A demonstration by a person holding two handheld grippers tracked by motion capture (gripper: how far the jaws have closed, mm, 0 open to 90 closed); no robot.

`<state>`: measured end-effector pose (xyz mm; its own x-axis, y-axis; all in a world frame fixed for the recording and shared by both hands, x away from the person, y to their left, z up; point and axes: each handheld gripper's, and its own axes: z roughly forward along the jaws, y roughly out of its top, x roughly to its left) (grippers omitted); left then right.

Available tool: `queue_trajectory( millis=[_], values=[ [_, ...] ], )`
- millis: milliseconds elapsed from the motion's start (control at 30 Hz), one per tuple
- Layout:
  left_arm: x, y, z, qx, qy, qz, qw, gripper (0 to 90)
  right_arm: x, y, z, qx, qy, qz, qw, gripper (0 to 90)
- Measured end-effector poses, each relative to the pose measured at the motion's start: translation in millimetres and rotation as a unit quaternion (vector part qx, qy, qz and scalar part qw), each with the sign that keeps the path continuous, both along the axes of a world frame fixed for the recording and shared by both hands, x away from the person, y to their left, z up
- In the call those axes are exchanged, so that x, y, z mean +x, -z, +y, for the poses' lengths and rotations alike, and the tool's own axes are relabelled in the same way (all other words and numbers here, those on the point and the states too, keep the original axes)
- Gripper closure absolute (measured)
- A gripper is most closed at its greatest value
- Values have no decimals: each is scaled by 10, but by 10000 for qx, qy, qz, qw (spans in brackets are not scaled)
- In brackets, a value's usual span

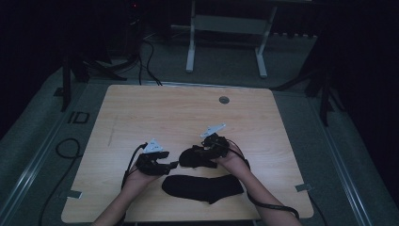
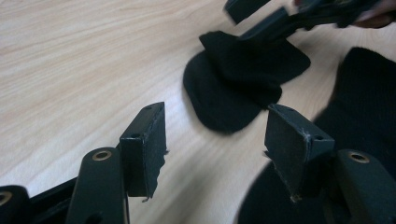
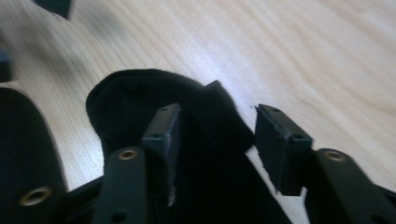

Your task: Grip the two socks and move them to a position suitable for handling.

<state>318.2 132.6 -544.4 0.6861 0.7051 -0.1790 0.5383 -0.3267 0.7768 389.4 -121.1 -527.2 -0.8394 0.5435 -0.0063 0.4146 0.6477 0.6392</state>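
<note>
Two black socks lie on the wooden table point(image 1: 164, 108). One sock point(image 1: 202, 187) is stretched flat near the front edge. The other, folded sock point(image 1: 194, 157) is bunched just behind it. My right gripper point(image 1: 200, 153) hovers over the folded sock with its jaws apart; in the right gripper view point(image 3: 217, 112) the folded sock point(image 3: 135, 102) lies under and between the pads, which do not press on it. My left gripper point(image 1: 172, 165) stands open to the left of both socks. In the left gripper view point(image 2: 212, 116) nothing is between the pads, and the folded sock point(image 2: 233, 88) lies just ahead.
A round grommet point(image 1: 224, 100) sits near the table's far edge. Cables point(image 1: 66, 148) trail on the floor at the left, and a white desk frame point(image 1: 226, 42) stands behind the table. The flat sock point(image 2: 369, 102) borders the left gripper's right side.
</note>
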Motion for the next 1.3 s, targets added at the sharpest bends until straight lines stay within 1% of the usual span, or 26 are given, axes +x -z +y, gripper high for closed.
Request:
queue_trajectory(
  millis=[67,100,167,233,267,300,367,400,467,500,533,600,633,667,733,767,833,867,900,1000,1100,1133,1200,1233,1267,1300],
  values=[
    [58,2,-36,29,13,64,10000,390,-9,-49,-71,47,39,1,10000,471],
    [77,9,-54,8,24,98,9999,390,-17,-58,-105,33,41,6,10000,469],
    [136,42,-101,62,60,184,9998,390,-36,-47,-152,-21,43,29,10000,453],
    [152,57,-118,87,80,195,9997,390,-47,-27,-184,-66,63,21,10000,452],
    [192,98,-165,186,74,249,9995,390,-63,20,-222,-118,99,119,9998,447],
    [208,118,-182,173,101,278,9994,391,-62,41,-234,-151,117,130,9997,447],
    [232,148,-220,286,104,265,9992,392,-62,103,-248,-215,127,229,9994,449],
    [232,148,-220,286,104,265,9992,400,-62,131,-247,-256,126,245,9993,465],
    [261,194,-266,432,164,300,9985,428,-65,174,-233,-308,116,277,9991,496],
    [271,212,-275,495,197,330,9980,451,-69,180,-229,-303,111,294,9990,519],
    [271,212,-275,495,197,330,9980,470,-69,186,-223,-300,113,297,9990,533],
    [288,213,-285,517,205,287,9980,507,-74,197,-216,-303,89,293,9991,613],
    [291,211,-289,554,204,270,9979,542,-83,203,-210,-331,89,242,9991,649],
    [295,211,-294,573,211,261,9978,573,-90,206,-206,-342,81,210,9992,712],
    [298,210,-311,609,227,232,9976,651,-100,206,-198,-369,46,184,9991,783],
    [299,211,-322,608,295,255,9974,710,-106,207,-190,-373,44,176,9991,813],
    [300,211,-335,609,303,288,9973,800,-120,207,-171,-417,19,125,9991,835],
    [302,212,-345,579,362,336,9971,838,-122,207,-168,-416,20,128,9991,841],
    [302,212,-345,579,362,336,9971,845,-120,206,-170,-411,25,140,9991,847],
    [295,195,-380,683,337,320,9966,862,-116,207,-176,-380,43,151,9992,859],
    [290,180,-372,574,318,402,9970,870,-109,185,-191,-329,91,201,9992,865],
    [283,163,-359,508,331,386,9974,872,-113,164,-201,-317,75,218,9992,866],
    [268,104,-326,419,289,312,9982,873,-116,101,-235,-273,81,134,9995,866],
    [268,104,-326,419,289,312,9982,874,-114,61,-259,-238,82,119,9996,866],
    [249,21,-292,349,242,199,9989,874,-110,15,-286,-188,111,83,9997,866],
    [246,-20,-274,283,267,203,9990,874,-107,-34,-315,-146,153,32,9998,866]
  ],
)
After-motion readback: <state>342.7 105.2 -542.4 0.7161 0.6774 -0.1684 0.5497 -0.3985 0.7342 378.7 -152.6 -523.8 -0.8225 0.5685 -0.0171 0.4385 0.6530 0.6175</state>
